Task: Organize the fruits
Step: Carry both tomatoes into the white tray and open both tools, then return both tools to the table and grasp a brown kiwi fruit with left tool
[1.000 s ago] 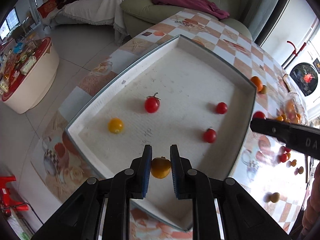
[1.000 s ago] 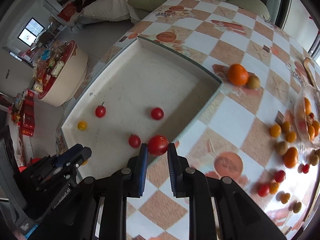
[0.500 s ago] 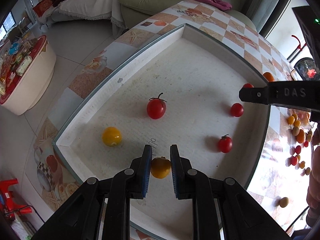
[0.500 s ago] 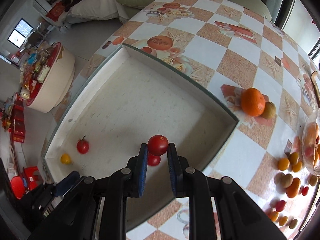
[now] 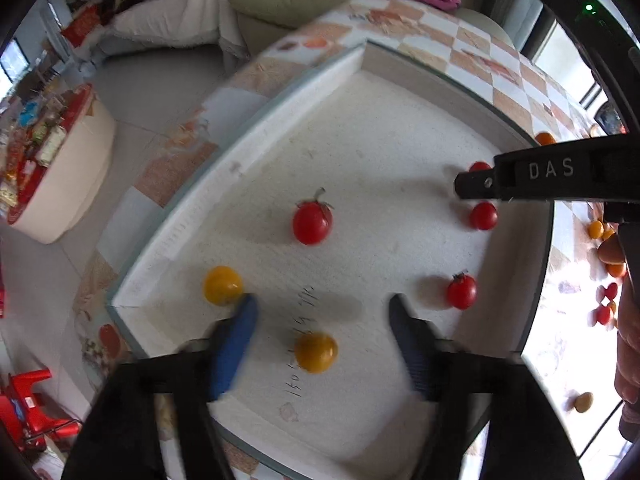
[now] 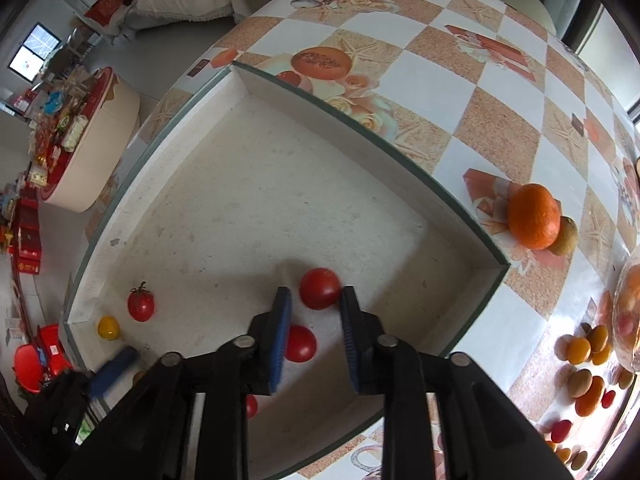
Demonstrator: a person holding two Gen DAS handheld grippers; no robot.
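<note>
tomatoes lie loose beneath both released hand-held grippers, yellow tomato [image 5: 315, 351] under left [image 5: 323, 307], red tomato [image 6: 319, 288] under right [image 6: 315, 295].

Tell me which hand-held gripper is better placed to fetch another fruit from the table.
Probably the right hand-held gripper: it is open over the white tray, nearer the loose fruit on the table. The left hand-held gripper sits at the tray's far side.

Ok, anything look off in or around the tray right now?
Nothing damaged or spilled. The tray sits flat with tomatoes scattered loose in it. Only oddity: many small fruits and an orange lie loose on the table, unsorted.
</note>
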